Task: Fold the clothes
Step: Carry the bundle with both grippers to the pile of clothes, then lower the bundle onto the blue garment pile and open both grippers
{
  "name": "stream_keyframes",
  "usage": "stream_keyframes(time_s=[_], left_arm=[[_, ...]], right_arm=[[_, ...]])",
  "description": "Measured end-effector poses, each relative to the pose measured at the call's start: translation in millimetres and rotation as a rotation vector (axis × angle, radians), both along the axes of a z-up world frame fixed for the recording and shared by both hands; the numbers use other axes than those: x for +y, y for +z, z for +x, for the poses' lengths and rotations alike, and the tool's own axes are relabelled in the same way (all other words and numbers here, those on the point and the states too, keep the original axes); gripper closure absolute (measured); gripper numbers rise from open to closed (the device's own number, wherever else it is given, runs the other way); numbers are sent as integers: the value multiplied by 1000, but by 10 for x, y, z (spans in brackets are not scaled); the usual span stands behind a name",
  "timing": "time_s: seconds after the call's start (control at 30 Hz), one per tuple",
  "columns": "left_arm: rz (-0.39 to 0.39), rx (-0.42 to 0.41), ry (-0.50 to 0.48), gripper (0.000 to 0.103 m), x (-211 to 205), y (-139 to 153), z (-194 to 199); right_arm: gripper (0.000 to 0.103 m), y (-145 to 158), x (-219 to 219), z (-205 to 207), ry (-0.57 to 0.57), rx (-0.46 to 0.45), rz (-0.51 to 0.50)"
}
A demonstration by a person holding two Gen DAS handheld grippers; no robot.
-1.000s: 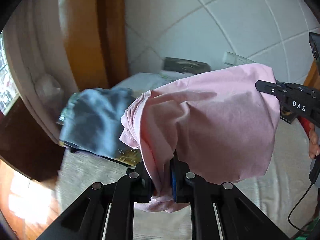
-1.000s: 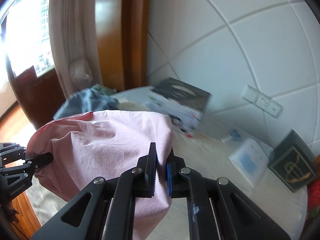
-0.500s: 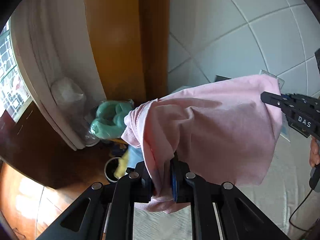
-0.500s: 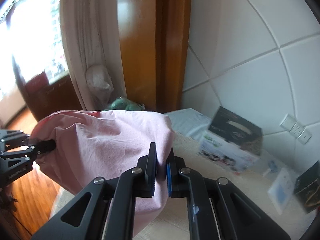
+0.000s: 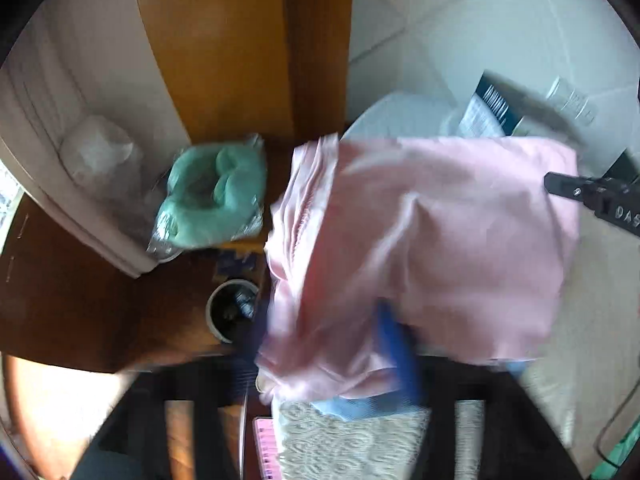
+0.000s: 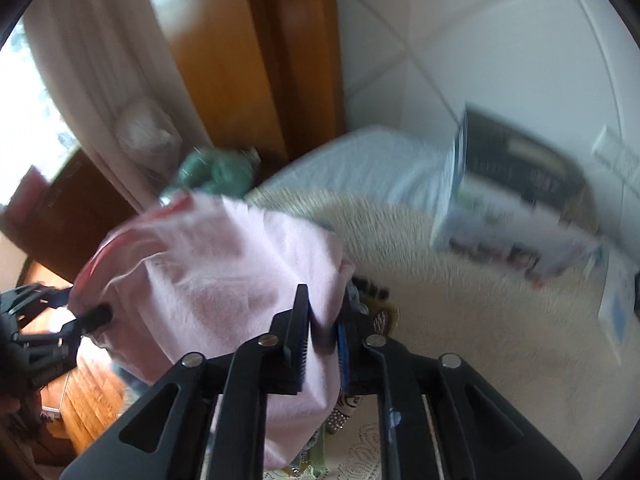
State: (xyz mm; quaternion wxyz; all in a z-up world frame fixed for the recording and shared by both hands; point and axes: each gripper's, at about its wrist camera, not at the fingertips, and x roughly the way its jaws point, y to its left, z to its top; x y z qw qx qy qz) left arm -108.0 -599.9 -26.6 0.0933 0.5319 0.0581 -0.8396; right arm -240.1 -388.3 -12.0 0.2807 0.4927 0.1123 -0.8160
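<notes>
- The pink shirt hangs in the air, stretched between both grippers, above the near edge of the table.
- The right gripper pinches one upper corner of the shirt; cloth fills the slot between its jaws.
- The left gripper shows in the right wrist view at the shirt's other corner, with cloth bunched at its tip. Its own view is blurred; whether it is pressed together I cannot tell.
- Past the table's left edge the floor lies open, with a green bundle and a round pot near the wooden frame.
- A box stands toward the table's far side, well apart from the shirt; the cream cover between is bare.
- Compared with half a second ago, both views have tipped downward and blurred, and the left gripper's dark jaws, sharp then, are smeared, with a blue streak across the shirt's lower part.
</notes>
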Motion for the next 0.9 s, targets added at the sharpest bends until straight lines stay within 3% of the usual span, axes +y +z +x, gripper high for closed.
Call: stream_keyframes(time_s=[0.03,0.07,0.1,0.13,0.17,0.4,0.5,0.6,0.9], left_arm=[[11,5,-5,10,8,-57,10],[22,6,-5,5,17,-79,22],[29,10,0,3,22,-77,43],[37,22,5,0,36,-69,69],[41,32,8,0,59,-44,102],[39,78,54,0,204,229,297],[102,103,34,0,312,284,367],[154,104,40,0,386,289,433],[160,77,85,0,504,252,570]], right_arm=[[74,-114,0,-37,-14,-20,13],[46,-183,12,-44,-25,-28,19],[33,-244,25,-48,-35,-35,24],[6,-256,44,-32,-39,-29,21],[0,-268,62,-16,-42,-24,17],[0,-114,179,209,-30,27,-12],[0,-49,229,312,-20,53,-3],[0,-4,288,412,-18,74,3],[0,40,453,600,-23,59,-34]])
